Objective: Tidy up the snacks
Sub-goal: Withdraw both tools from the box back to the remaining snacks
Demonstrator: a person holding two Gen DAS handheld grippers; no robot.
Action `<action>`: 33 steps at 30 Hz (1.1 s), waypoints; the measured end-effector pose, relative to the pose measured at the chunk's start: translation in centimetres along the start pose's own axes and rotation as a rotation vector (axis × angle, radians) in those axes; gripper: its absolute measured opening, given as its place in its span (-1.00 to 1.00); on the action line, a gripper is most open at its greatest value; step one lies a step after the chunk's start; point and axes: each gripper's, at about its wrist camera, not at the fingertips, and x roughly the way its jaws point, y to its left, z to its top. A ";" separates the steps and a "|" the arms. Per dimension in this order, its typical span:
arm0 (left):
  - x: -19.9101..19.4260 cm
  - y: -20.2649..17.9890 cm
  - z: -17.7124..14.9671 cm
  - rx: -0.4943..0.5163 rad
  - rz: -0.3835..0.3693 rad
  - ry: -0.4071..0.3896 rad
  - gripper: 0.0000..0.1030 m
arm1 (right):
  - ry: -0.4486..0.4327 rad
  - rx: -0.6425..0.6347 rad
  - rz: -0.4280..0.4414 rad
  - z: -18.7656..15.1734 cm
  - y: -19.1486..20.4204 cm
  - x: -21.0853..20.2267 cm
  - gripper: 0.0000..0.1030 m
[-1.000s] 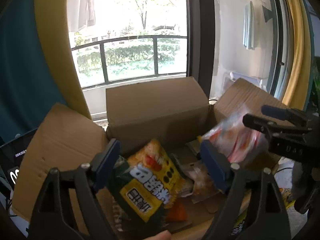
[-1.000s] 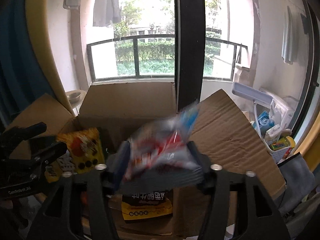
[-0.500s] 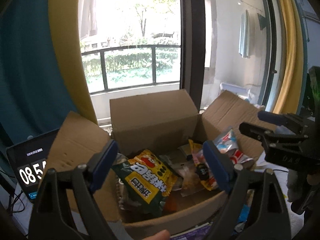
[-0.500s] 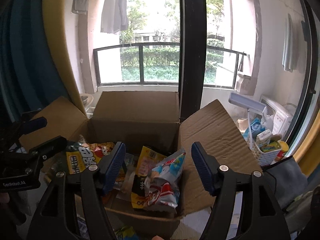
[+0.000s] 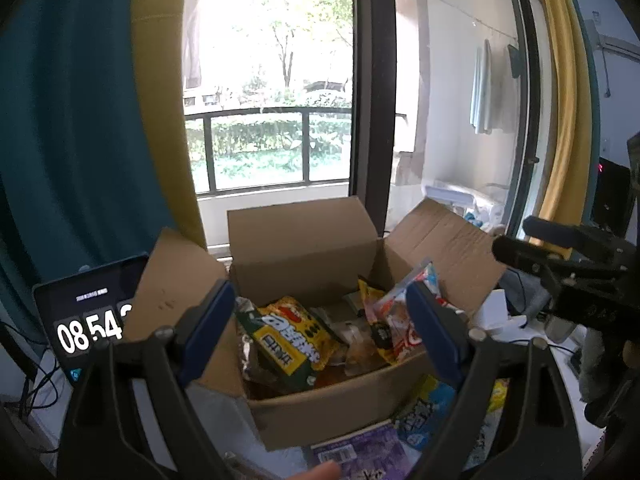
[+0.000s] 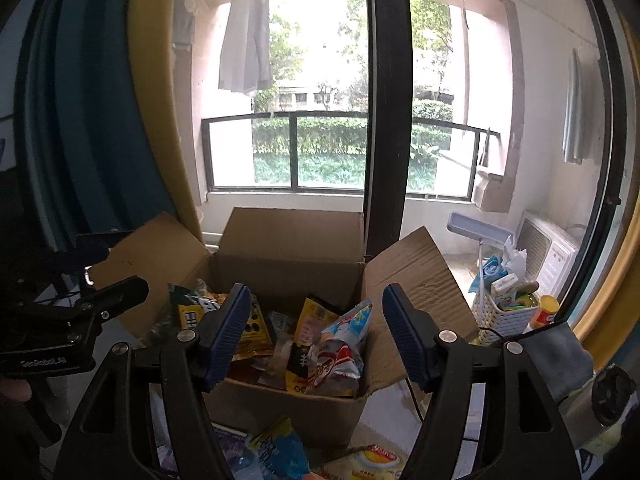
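A balcony window stands behind an open cardboard box (image 5: 320, 408). Left view: the left gripper (image 5: 320, 328) hangs empty, jaws wide, above the near wall; snack packets (image 5: 292, 336) fill it. Right view: the right gripper (image 6: 316, 332) likewise gapes empty over the box (image 6: 288, 412), flaps spread outward.

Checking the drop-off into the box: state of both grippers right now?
Left gripper: open, holding nothing, cardboard box beyond it.
Right gripper: open, holding nothing; red-and-white snack bag lies in the box.
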 end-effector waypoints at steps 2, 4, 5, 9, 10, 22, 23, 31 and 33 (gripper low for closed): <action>-0.6 0.1 -0.2 -0.004 -0.001 -0.004 0.72 | -0.010 0.001 0.005 -0.1 0.1 -1.0 0.39; -1.4 0.3 -0.7 -0.016 -0.008 -0.007 0.72 | -0.018 -0.004 0.012 -0.3 0.4 -2.0 0.39; -1.6 0.4 -0.9 -0.022 -0.010 -0.007 0.72 | -0.020 -0.008 0.014 -0.4 0.5 -2.3 0.39; -2.4 0.5 -2.4 -0.032 -0.020 0.012 0.72 | -0.022 -0.026 0.028 -1.3 0.8 -3.3 0.39; -2.5 0.6 -2.8 -0.032 -0.021 0.018 0.72 | -0.020 -0.029 0.034 -1.6 0.8 -3.6 0.39; -3.4 3.6 -8.4 -0.027 0.045 0.121 0.72 | 0.040 -0.088 0.095 -5.8 0.9 -3.5 0.39; -3.3 4.1 -9.0 -0.032 0.054 0.135 0.72 | 0.044 -0.092 0.100 -6.1 0.9 -3.4 0.39; -1.6 8.5 -16.1 -0.223 0.137 0.327 0.72 | 0.124 -0.088 0.124 -9.1 0.3 -0.9 0.39; -0.9 9.2 -17.8 -0.277 0.167 0.380 0.72 | 0.136 -0.085 0.127 -9.6 0.2 -0.4 0.39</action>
